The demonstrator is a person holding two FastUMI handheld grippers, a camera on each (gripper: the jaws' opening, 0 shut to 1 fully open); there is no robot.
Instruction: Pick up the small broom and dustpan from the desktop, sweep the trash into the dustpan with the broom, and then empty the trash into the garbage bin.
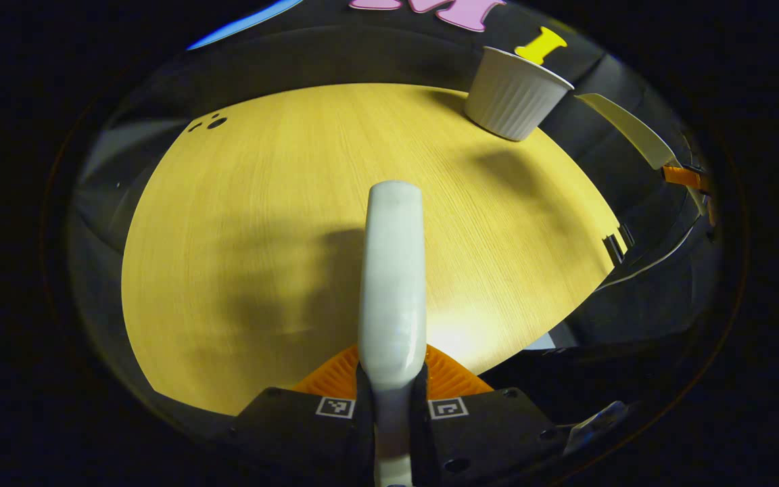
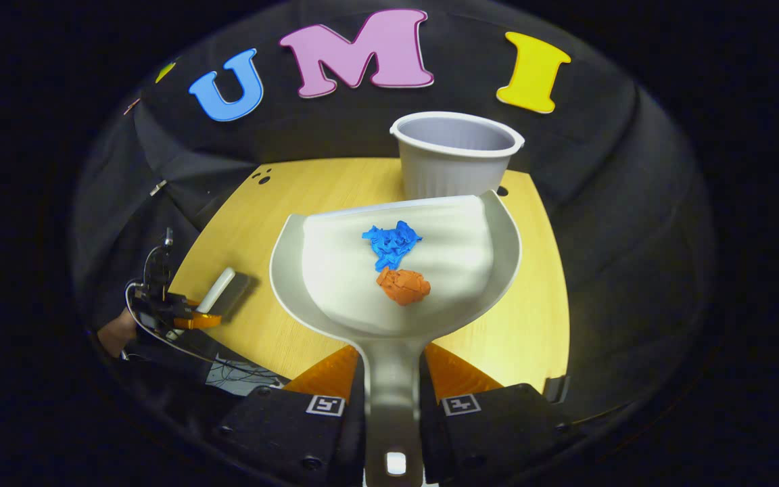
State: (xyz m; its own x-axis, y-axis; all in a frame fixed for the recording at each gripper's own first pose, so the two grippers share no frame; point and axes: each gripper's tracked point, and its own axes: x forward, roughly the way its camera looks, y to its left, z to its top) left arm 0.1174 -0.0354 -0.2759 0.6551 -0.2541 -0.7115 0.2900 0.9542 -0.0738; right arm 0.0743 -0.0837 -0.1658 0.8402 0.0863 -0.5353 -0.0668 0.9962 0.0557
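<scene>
Nearest the lens in the right gripper view, your right tool (image 2: 393,389) clamps the flat, smooth plastic handle of the dustpan (image 2: 335,284), one finger pressed on each side of it. The dustpan is pale and glossy, a wide scoop with a raised curved back wall and a straight front lip. It is held above the counter (image 2: 538,318), a surface with a light yellow wood grain. Two bits of trash lie in the pan's hollow: a crumpled blue paper scrap (image 2: 391,243) toward the lip and a crinkled orange paper scrap (image 2: 403,285) just behind it, the two nearly touching. Just past the lip stands the garbage bin (image 2: 456,159), a round white tub with ribbed sides and a rolled rim, upright on the far part of the counter.

In the left gripper view, your left tool (image 1: 391,385) is closed on the broom (image 1: 393,270), whose smooth, pale, rounded handle runs straight forward from between the fingers, above the counter (image 1: 227,203). The bristles cannot be seen. The garbage bin (image 1: 514,95) stands at the counter's far right, and an edge of the dustpan (image 1: 626,128) shows beyond it.

In the right gripper view, your left tool (image 2: 203,314) sits low at the left, well apart from the pan, the broom (image 2: 217,289) pointing over the counter's near-left edge.
</scene>
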